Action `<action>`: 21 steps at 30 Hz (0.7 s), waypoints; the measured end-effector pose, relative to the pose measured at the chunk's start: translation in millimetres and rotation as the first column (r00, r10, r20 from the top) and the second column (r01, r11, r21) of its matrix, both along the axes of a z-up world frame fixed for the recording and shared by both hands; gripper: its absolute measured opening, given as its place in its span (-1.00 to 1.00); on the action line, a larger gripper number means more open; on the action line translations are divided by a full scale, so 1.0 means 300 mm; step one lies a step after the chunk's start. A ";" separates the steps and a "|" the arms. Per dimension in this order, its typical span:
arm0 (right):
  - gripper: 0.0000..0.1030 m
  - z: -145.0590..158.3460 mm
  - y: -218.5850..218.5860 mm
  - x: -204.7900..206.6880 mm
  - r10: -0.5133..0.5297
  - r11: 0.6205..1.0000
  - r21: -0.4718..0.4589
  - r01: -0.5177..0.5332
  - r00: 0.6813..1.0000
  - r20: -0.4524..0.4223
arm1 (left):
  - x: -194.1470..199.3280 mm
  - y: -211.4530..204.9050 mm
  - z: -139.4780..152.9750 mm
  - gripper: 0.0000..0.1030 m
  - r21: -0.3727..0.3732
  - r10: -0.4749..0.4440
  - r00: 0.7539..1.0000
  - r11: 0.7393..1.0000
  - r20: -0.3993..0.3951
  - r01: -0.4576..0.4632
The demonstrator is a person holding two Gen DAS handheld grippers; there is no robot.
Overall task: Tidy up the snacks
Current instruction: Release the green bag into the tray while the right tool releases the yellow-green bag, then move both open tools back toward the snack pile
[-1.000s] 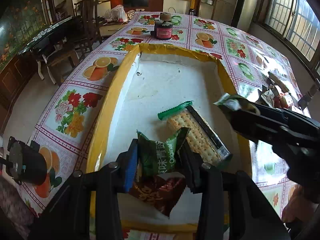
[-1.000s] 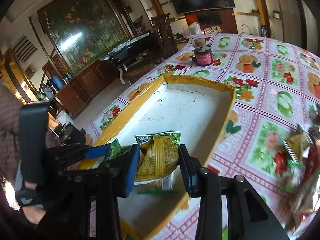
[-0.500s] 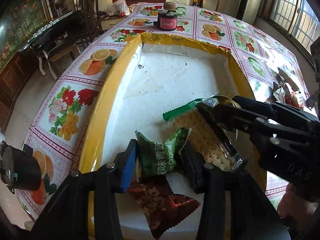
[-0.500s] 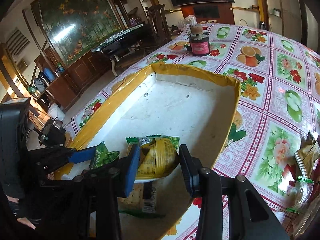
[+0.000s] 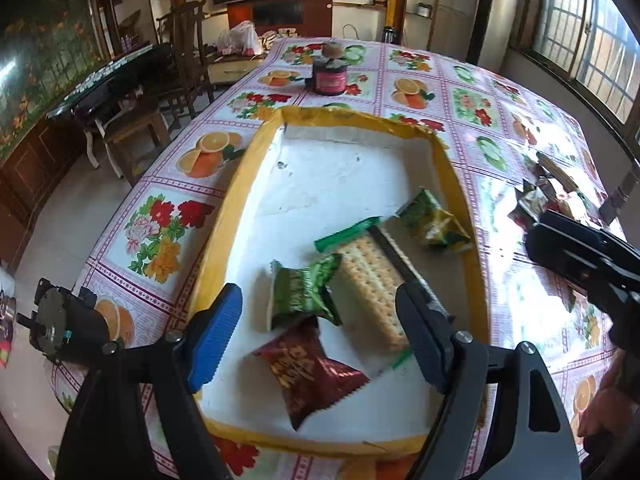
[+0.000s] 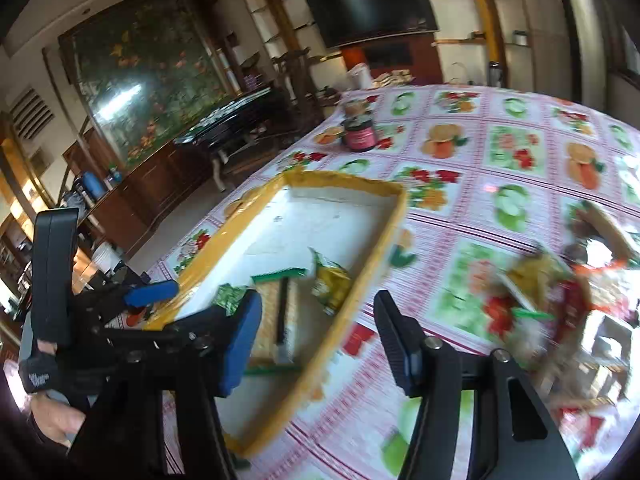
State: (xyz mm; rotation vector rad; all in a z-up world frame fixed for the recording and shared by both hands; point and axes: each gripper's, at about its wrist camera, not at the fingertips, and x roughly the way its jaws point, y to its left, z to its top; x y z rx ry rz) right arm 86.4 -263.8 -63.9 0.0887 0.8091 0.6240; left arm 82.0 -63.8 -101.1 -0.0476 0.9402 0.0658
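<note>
A yellow-rimmed white tray (image 5: 256,160) lies on the flowered tablecloth. In it lie a green snack packet (image 5: 302,294), a dark red packet (image 5: 308,372), a cracker pack (image 5: 372,276) and a green-yellow packet (image 5: 432,222). My left gripper (image 5: 316,344) is open and empty above the tray's near end. My right gripper (image 6: 316,340) is open and empty over the tray's right rim (image 6: 360,276); it also shows in the left wrist view (image 5: 576,248). A blurred pile of loose snacks (image 6: 552,288) lies on the table to its right.
A dark jar with a pink label (image 5: 330,76) stands on the table beyond the tray. Loose snacks (image 5: 548,196) show at the right in the left wrist view. A wooden chair (image 5: 184,52) and a dark bench (image 5: 120,80) stand left of the table.
Both grippers opened and let go of their packets, which now lie in the tray. The right gripper has swung right, off the tray. The left gripper has pulled back.
</note>
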 end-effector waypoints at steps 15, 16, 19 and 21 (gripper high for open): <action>0.19 -0.029 -0.351 -0.144 -0.207 0.978 0.013 0.207 0.978 -0.030 | -0.058 -0.131 0.048 0.65 0.020 -0.073 0.997 0.997 0.017 0.073; 0.19 -0.033 -0.373 -0.152 -0.214 0.977 0.014 0.214 0.976 -0.033 | -0.060 -0.139 0.050 0.65 0.019 -0.079 0.997 0.997 0.017 0.078; 0.19 -0.043 -0.425 -0.175 -0.241 0.970 0.011 0.242 0.970 -0.041 | -0.068 -0.172 0.053 0.65 0.021 -0.100 0.995 0.995 0.017 0.100; 0.19 -0.050 -0.451 -0.185 -0.258 0.966 0.012 0.259 0.965 -0.047 | -0.072 -0.195 0.054 0.65 0.021 -0.115 0.993 0.993 0.014 0.115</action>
